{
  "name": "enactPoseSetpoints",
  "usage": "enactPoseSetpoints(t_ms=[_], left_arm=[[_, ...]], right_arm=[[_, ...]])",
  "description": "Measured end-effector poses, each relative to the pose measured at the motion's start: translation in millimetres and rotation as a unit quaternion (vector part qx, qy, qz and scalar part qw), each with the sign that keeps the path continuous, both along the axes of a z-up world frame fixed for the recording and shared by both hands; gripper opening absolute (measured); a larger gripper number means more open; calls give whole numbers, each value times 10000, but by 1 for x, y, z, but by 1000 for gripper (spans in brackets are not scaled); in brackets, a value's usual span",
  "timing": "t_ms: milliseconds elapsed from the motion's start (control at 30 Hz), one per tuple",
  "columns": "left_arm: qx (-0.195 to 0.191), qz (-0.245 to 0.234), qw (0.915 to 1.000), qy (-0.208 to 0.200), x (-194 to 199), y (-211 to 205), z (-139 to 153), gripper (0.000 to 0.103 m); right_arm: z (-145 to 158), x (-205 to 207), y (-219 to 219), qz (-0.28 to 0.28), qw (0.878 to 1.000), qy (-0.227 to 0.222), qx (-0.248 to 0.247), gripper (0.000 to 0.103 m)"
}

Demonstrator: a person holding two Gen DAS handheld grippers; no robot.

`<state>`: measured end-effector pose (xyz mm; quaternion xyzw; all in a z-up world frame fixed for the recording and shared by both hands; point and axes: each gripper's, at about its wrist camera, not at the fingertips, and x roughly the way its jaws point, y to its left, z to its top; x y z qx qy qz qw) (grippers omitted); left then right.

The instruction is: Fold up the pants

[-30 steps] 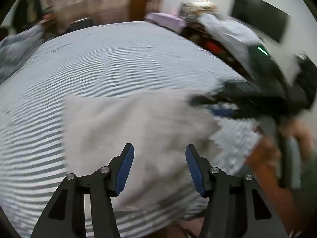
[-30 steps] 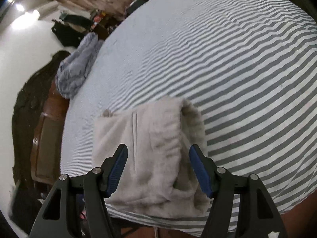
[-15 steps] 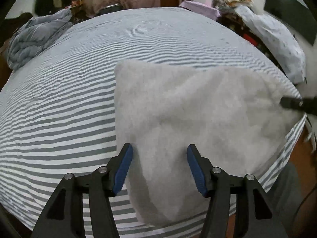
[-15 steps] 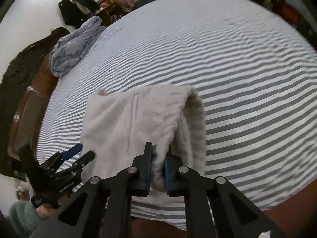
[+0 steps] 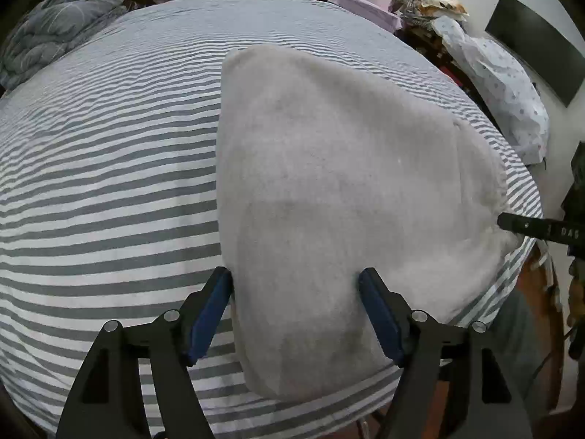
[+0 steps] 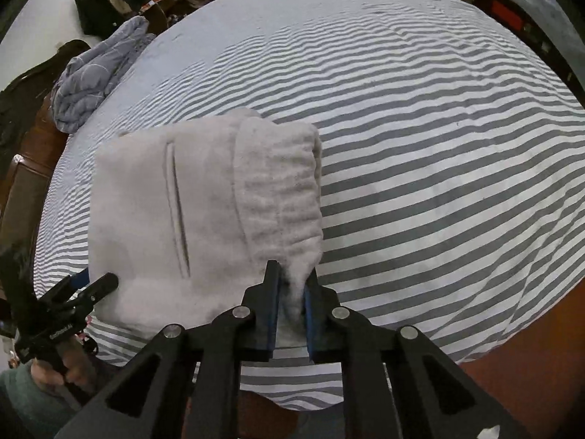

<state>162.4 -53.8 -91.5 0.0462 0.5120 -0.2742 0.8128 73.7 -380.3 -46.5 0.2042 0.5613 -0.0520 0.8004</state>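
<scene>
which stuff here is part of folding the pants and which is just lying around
Part of the job:
- grey fleece pants, partly folded on the striped bed sheet
- right gripper, clamped on their waistband corner
- left gripper, jaws just opened, over the near edge

Just lying about:
- grey quilt bundled at the far edge
- dotted pillow
- dark screen on the wall

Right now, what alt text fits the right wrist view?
The right claw is shut on the waistband edge of folded beige pants lying on a grey-striped bed. The left claw is at the pants' left edge.
</scene>
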Motion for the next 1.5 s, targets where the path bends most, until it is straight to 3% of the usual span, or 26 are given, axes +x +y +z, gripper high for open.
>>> enactPoseSetpoints(t_ms=[100,200,267,300,333,500,900,1067,1233,1500], left_arm=[[-25,81,9999,113,6,-1,-2,78],[-85,185,9995,262,10,3,-5,80],[-67,229,9994,233,9,4,-2,80],[-34,230,9996,178,8,3,0,80],[16,216,9997,125,6,2,1,80],[245,156,9996,6,4,-5,5,80],[267,198,9994,129,7,-8,8,80],[-142,218,9992,298,14,6,9,80],[-656,433,9948,649,27,22,4,80],[-1057,460,9869,1126,54,26,-12,80]], right_arm=[[-3,-2,-2,-63,9999,-17,95,15],[-5,-6,-8,-198,9994,-74,278,25],[-4,-9,-13,-245,9994,-100,226,40],[-3,-10,-16,-267,9994,-127,206,53],[-2,-11,-17,-281,9992,-163,228,57],[-5,-13,-24,-244,9982,-233,504,57],[-8,-11,-31,-15,9965,-309,773,57],[-23,-8,-37,258,9897,-446,1333,59],[-33,-7,-46,397,9865,-510,1503,66],[-52,9,-55,647,9786,-435,1904,70]])
